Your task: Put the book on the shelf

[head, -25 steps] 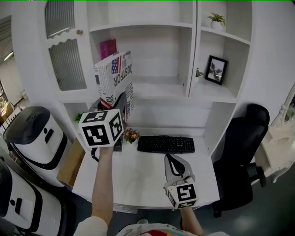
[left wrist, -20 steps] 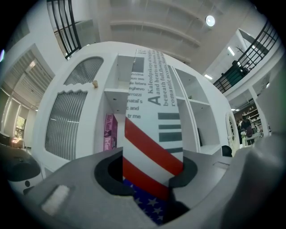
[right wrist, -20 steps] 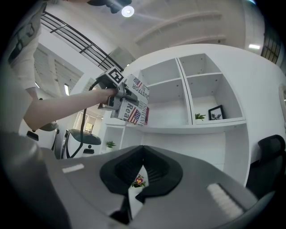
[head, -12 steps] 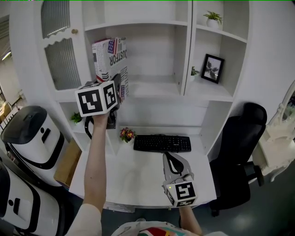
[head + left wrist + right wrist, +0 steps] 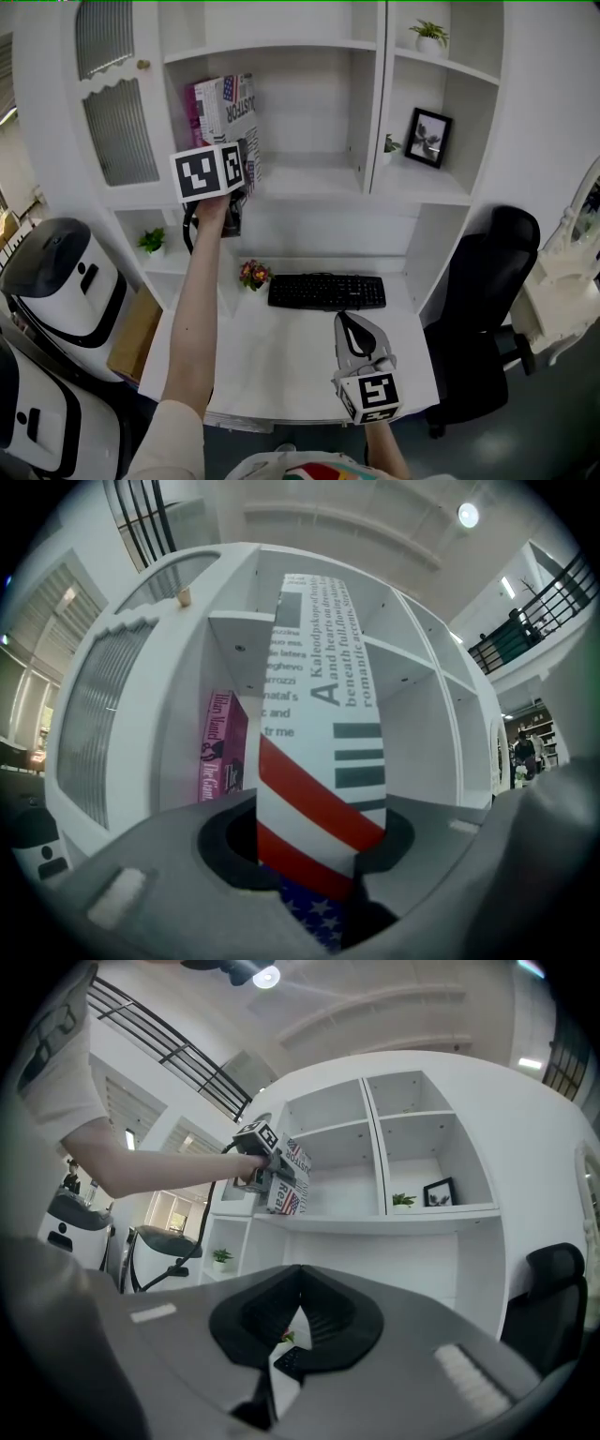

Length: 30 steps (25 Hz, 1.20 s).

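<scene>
Two claws operate before a white shelf unit (image 5: 309, 180) above the surface (image 5: 281, 366). The left claw (image 5: 314, 869) pinches the book (image 5: 319, 742) by its lower edge and holds it upright, presumably so it can stand in the left middle compartment. It is now at that opening, just beside a pink book (image 5: 220, 747) that limits room leftward. The right claw (image 5: 291, 1335), pressed together and empty, hangs near the keyboard (image 5: 326, 292).

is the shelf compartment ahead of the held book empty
No, a pink book stands there, just left of the held book.
</scene>
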Available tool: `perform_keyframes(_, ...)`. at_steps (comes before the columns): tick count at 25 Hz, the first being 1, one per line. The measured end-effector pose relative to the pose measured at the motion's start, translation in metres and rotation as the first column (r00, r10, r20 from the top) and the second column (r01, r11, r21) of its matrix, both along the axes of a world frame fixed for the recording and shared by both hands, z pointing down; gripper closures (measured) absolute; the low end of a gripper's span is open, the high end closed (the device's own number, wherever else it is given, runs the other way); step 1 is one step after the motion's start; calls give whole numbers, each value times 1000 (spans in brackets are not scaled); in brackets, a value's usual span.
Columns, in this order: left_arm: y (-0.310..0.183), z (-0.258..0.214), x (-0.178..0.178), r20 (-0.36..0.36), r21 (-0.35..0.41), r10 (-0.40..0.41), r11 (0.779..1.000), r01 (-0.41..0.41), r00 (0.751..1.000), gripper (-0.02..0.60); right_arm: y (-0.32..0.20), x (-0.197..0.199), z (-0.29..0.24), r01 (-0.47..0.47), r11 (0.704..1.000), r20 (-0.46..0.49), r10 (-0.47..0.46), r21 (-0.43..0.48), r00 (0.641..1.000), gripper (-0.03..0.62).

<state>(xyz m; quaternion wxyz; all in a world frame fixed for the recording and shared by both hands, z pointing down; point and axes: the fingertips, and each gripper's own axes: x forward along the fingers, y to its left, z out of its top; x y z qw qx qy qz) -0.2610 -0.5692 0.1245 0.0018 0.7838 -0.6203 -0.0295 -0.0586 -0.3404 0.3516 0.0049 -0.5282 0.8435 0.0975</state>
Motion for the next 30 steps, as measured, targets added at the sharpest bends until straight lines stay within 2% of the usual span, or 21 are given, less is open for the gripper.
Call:
perform_keyframes(8,-45,0,2,4,11,-31,999,31,1000,419,-1,16,10,-52,998,7,52,-26,999,594)
perform_keyframes(16,-94,1,1,7,-18,-46,999,46,999,419,-8,40,34,-125,987,16,128,-100,992,592)
perform_keyframes(30,-150,1,7,14,0,-66,998,66,998,419,-28,59,43,-198,972,1,200,-124,980,592)
